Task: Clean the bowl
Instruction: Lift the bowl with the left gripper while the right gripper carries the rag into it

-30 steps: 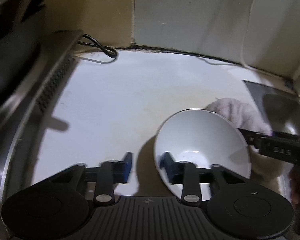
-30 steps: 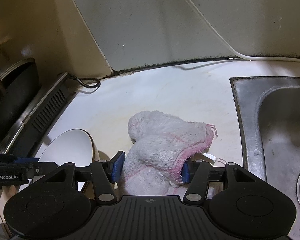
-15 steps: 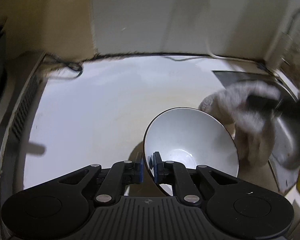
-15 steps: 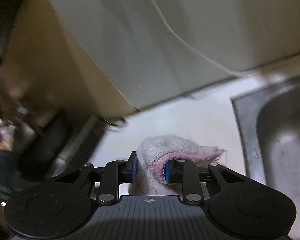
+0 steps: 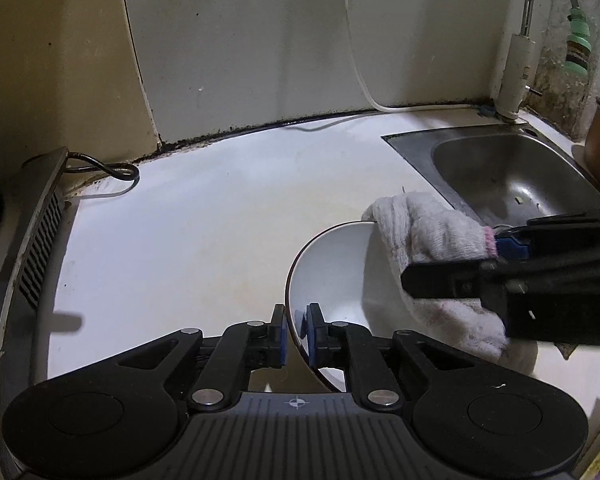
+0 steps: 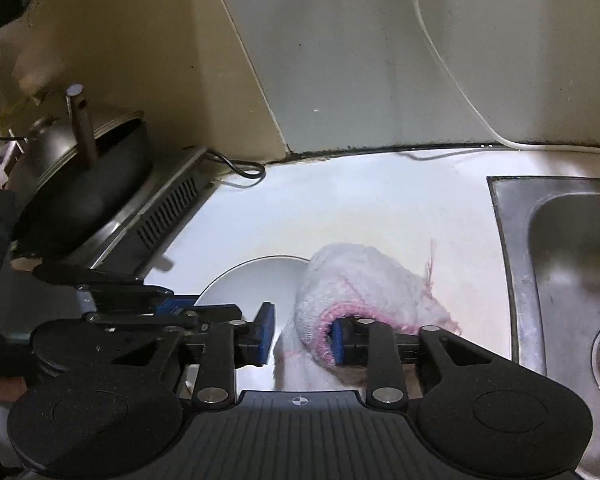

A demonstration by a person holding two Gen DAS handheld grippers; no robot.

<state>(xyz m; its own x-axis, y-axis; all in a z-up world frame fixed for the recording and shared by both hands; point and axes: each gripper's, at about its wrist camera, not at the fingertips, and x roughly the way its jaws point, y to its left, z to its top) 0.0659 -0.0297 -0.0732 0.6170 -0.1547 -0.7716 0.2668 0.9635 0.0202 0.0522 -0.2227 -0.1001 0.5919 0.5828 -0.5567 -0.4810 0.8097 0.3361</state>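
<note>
Both wrist cameras look steeply down along their fingers, close above the white counter [image 5: 204, 240]; they share the bowl [image 5: 332, 276], cloth [image 6: 356, 280], sink [image 5: 512, 172] and back wall

A home kitchen is showing itself here: a steel sink [image 5: 512, 172] and tap [image 5: 518, 60] are sitting in a white counter [image 5: 204, 232], with a dark pan [image 6: 80, 184] resting on a stove [image 6: 168, 208] nearby.

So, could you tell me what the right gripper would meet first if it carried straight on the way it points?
Probably the white cloth draped over its right finger, with the bowl just behind; depth is hard to judge.
</note>
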